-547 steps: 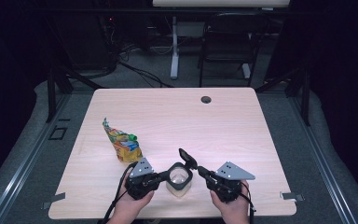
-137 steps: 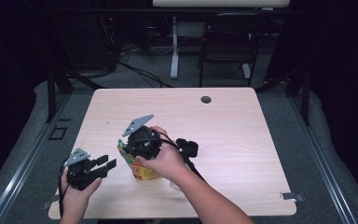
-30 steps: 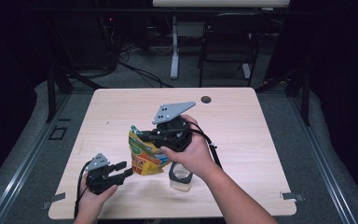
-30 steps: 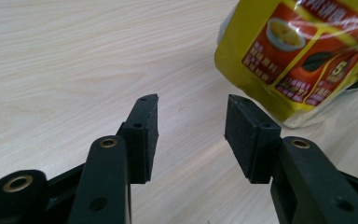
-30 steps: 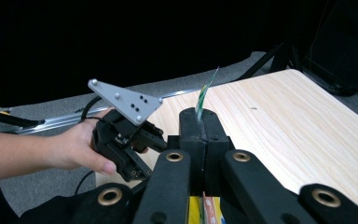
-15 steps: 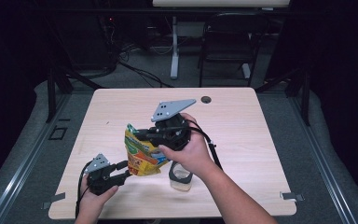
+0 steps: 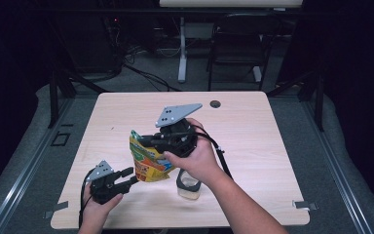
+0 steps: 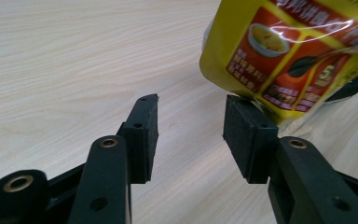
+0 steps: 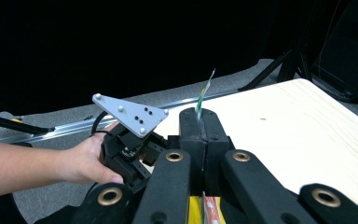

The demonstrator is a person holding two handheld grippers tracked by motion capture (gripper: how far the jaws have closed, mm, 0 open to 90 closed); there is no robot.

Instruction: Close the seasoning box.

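At the left of the high view, the left gripper (image 7: pixel 128 178) rests low on the table (image 7: pixel 272 146), its jaws pointing right toward the bottom of the snack bag (image 7: pixel 148 161). The jaws have just been closing a little yet stand apart; in the left gripper view one pad sits just under the bag's lower corner (image 8: pixel 284 51), with bare table showing in the gap. The bag stands upright above the table's middle front, long axis vertical, sealed top edge up. The right gripper (image 7: pixel 148 141) reaches in from the right and is clamped tight on that top edge. Just right of the bag's base, a clear container (image 7: pixel 189 184) sits on the table.
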